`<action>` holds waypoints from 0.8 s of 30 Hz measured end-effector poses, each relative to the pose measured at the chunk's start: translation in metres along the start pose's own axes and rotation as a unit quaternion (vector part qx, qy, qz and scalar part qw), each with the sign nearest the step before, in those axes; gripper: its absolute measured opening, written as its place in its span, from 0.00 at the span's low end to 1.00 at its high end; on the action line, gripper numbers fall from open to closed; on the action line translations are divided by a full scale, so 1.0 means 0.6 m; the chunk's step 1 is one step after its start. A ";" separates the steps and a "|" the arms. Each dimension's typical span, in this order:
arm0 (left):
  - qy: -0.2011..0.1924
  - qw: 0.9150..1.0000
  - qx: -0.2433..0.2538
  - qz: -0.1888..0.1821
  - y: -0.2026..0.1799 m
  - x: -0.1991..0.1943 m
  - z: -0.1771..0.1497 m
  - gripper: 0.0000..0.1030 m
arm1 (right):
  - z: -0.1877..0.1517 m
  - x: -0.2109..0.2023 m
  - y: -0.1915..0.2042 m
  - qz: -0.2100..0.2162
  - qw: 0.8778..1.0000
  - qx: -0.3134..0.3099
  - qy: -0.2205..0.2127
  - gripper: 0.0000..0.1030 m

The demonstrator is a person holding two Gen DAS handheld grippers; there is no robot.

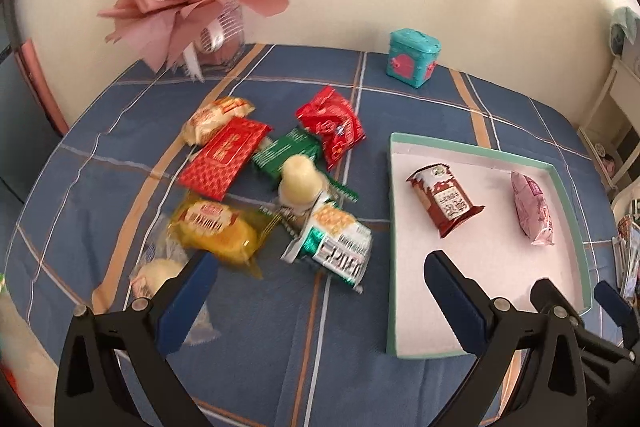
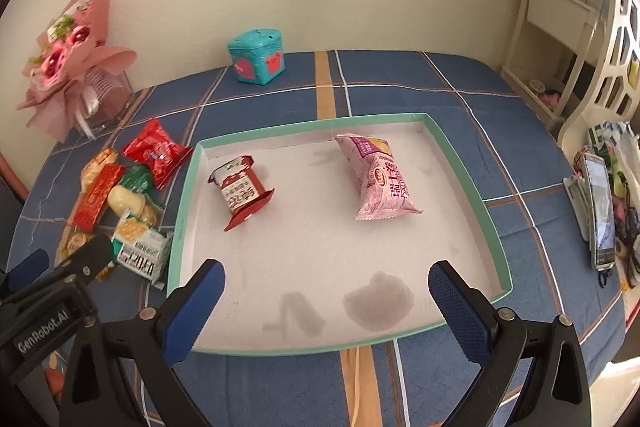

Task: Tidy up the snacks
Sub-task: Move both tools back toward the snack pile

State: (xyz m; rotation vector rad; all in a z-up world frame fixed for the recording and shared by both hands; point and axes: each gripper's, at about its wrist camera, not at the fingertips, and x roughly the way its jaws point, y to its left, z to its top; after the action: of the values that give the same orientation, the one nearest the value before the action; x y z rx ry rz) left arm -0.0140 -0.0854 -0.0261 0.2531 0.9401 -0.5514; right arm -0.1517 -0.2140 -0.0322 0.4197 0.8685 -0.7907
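Under the left gripper, whose jaws stood wide apart and held nothing, most of the snacks lay heaped on the blue cloth, left of the tray. Only two packets were inside it: a brown one and a pink one.

Over the tray's near edge in the right view, the right gripper was also fully open and empty. By my count the sorting had barely begun; the heap remained to move.

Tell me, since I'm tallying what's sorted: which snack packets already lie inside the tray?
Two: the brown-and-white packet and the pink packet lie in the green-rimmed tray; the rest sit piled on the cloth beside it.
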 end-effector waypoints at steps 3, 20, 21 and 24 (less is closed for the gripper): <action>0.001 1.000 -0.012 0.006 0.013 -0.005 -0.009 1.00 | -0.013 -0.004 0.004 0.001 1.000 -0.004 0.005 1.00; 0.029 0.999 -0.030 0.014 0.047 -0.012 -0.033 1.00 | -0.043 -0.003 0.027 0.034 0.999 -0.006 0.033 1.00; 0.036 0.998 -0.039 0.018 0.055 -0.009 -0.032 1.00 | -0.044 -0.001 0.031 0.037 0.999 -0.009 0.039 1.00; 0.050 0.996 -0.074 0.026 0.082 -0.001 -0.031 1.00 | -0.042 0.002 0.045 0.055 0.997 -0.011 0.049 1.00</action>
State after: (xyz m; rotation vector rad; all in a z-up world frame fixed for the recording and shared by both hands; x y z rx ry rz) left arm 0.0000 -0.0358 -0.0374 0.1717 1.0629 -0.4218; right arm -0.1434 -0.1812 -0.0476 0.4859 0.9371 -0.6619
